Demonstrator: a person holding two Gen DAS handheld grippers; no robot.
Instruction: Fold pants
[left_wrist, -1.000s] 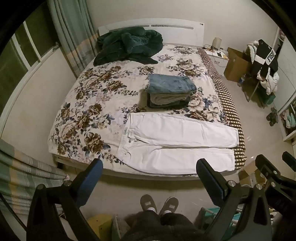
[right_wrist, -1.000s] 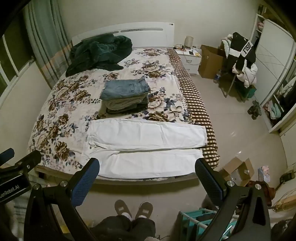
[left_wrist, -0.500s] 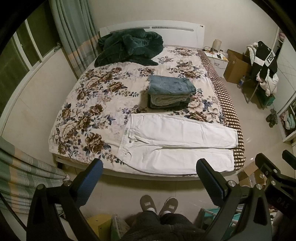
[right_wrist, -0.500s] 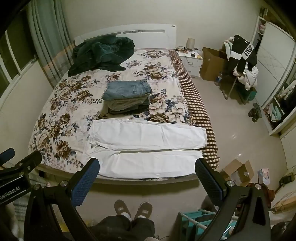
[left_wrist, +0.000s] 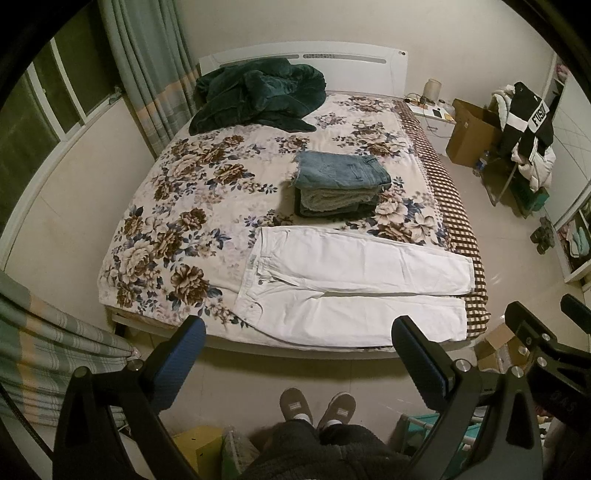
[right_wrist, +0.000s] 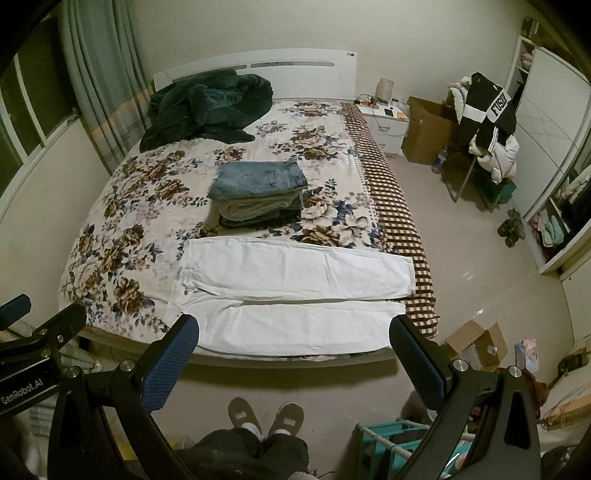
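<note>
White pants (left_wrist: 354, 284) (right_wrist: 291, 295) lie flat along the near edge of the floral bed (left_wrist: 177, 206) (right_wrist: 122, 206), waistband to the left, both legs stretched to the right. My left gripper (left_wrist: 297, 341) is open, held high over the floor in front of the bed, with nothing between its blue-padded fingers (left_wrist: 177, 363). The right gripper (right_wrist: 293, 339) is likewise open and empty, back from the bed's edge, well above the pants. Its body (left_wrist: 543, 350) shows at the right of the left wrist view.
A stack of folded clothes (left_wrist: 340, 186) (right_wrist: 258, 194) topped with jeans sits mid-bed behind the pants. A dark green blanket (left_wrist: 258, 96) is heaped by the headboard. A person's slippered feet (left_wrist: 317, 406) stand before the bed. Curtains left; boxes, chair and wardrobe right.
Both cameras have tilted slightly, so the bed sits a little lower in view. The pants and the stack have not moved. Both grippers stay open.
</note>
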